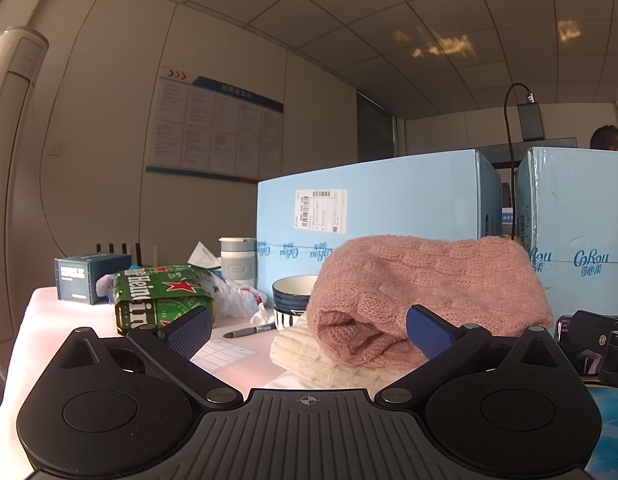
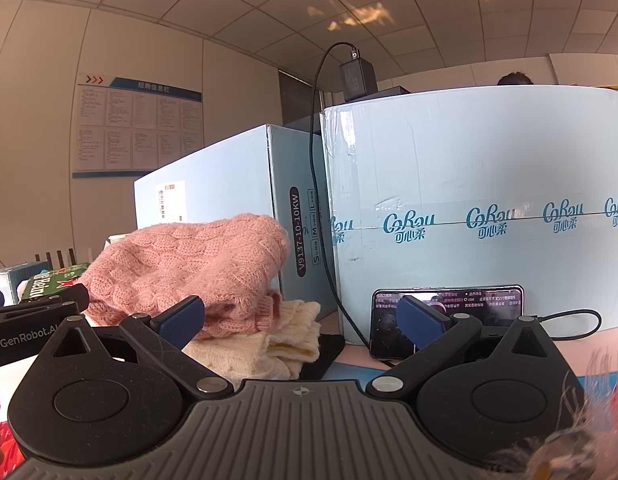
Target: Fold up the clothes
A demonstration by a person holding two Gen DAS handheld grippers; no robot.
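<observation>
A folded pink knit sweater lies on top of a folded cream knit sweater on the table. My left gripper is open just in front of this stack, its blue pads wide apart, nothing between them. My right gripper is open too, a little in front of the stack's right end, holding nothing. The left gripper's body shows at the left edge of the right wrist view, and the right gripper's body at the right edge of the left wrist view.
Two large light-blue cartons stand behind the stack. A phone leans on the right carton with a black cable. To the left are a blue bowl, a marker, a green Heineken box, a grey cup and plastic bags.
</observation>
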